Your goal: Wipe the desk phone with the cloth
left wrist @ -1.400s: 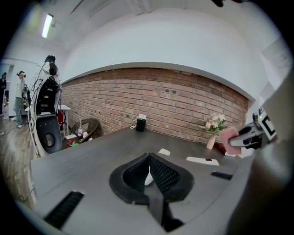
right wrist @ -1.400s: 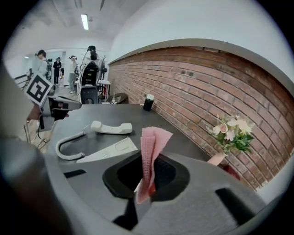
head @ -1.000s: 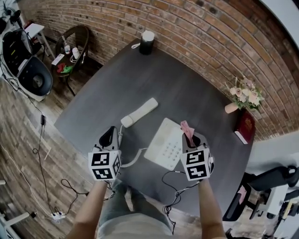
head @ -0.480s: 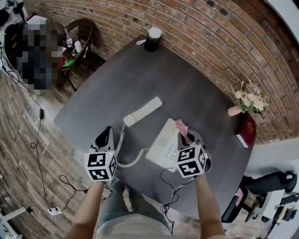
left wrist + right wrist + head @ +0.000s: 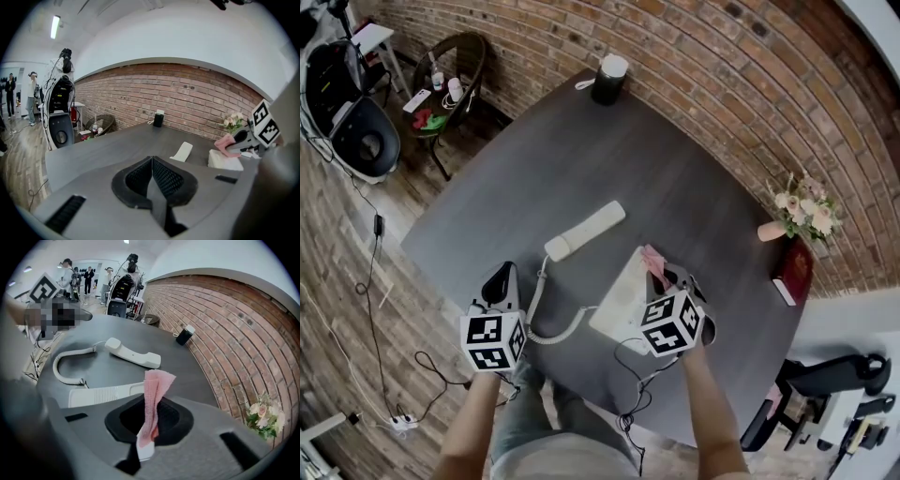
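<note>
**Q:** Where do things stand with the phone?

**A:** My right tongs (image 5: 150, 422) are clamped tight on the pink cloth (image 5: 153, 394), which stands up from between the jaws right at the phone base (image 5: 622, 296), by its right-hand edge. Whether the cloth is actually touching the plastic, I can't tell. My left tongs (image 5: 151, 180) are pressed together on nothing and hover well to the left of the base, past the coiled cord (image 5: 555, 328).

**Q:** And the handset?

**A:** The handset (image 5: 584, 231) is off the base and lies on the desk (image 5: 581, 141) just beyond it, with the cord trailing back.

**Q:** How much is done?

**A:** As I judge it, only the preparation: the receiver is set aside and the cloth is gripped and brought in. The wiping looks barely begun, if at all. The keypad, the rest of the base and the handset are all left to wipe.
</note>
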Demonstrator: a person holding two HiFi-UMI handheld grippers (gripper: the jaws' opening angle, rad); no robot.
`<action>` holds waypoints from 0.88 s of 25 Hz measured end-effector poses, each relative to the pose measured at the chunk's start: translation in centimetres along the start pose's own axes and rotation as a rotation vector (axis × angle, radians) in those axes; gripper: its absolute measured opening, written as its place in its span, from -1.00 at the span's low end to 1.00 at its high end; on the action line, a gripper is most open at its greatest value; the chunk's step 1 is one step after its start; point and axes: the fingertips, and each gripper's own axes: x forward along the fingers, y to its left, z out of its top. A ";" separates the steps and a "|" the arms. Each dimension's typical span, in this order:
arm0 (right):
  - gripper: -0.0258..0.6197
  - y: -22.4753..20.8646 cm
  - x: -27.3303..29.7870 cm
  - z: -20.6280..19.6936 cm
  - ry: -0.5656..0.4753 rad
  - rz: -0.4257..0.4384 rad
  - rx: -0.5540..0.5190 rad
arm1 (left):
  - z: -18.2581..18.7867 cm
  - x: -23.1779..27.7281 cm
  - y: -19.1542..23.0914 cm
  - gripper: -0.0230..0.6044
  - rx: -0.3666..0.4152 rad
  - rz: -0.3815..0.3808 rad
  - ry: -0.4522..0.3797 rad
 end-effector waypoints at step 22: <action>-0.85 0.9 2.4 -0.2 0.062 0.045 -0.031 | -0.7 0.6 0.7 -0.91 -0.004 0.010 0.022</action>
